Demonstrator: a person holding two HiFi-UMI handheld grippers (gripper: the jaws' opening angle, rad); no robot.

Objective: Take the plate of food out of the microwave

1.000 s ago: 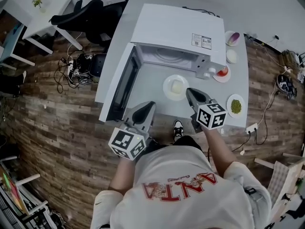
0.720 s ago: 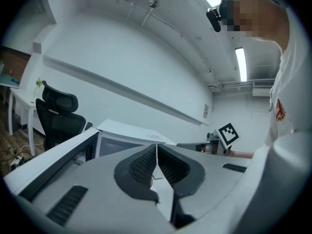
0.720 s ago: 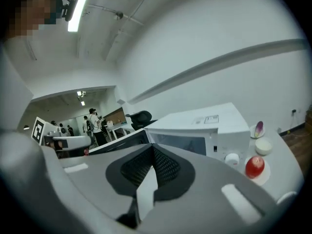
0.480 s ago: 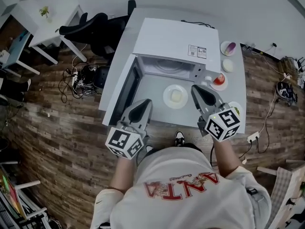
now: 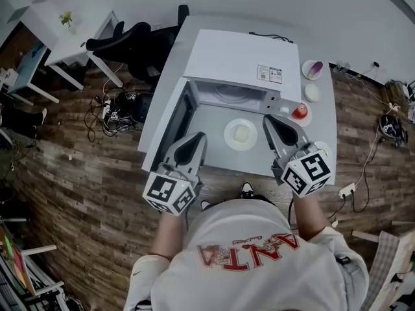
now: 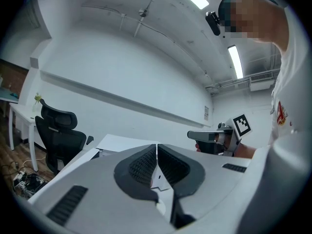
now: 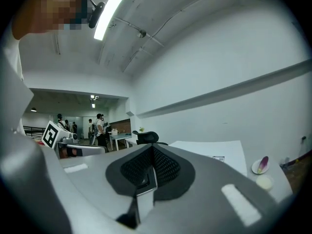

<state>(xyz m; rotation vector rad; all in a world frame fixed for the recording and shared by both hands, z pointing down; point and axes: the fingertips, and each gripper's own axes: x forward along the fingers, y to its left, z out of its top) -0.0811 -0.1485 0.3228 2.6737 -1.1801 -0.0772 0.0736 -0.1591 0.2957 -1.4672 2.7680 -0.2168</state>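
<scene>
— Where is the plate of food (image 5: 240,135)?
— On the tabletop (image 5: 241,162), in front of the open microwave (image 5: 243,60). It lies between my two pairs of jaws, nearer the right tips. It's round and flat, food side up, so it has no long axis.
— And your jaws?
— My left gripper (image 5: 198,137) is pressed together on nothing. My right gripper (image 5: 269,119) is closed too, touching nothing.

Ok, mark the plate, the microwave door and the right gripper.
plate (image 5: 229,137), head view, left rim.
microwave door (image 5: 172,127), head view, dark window.
right gripper (image 5: 268,119), head view, closed jaw tips.
</scene>
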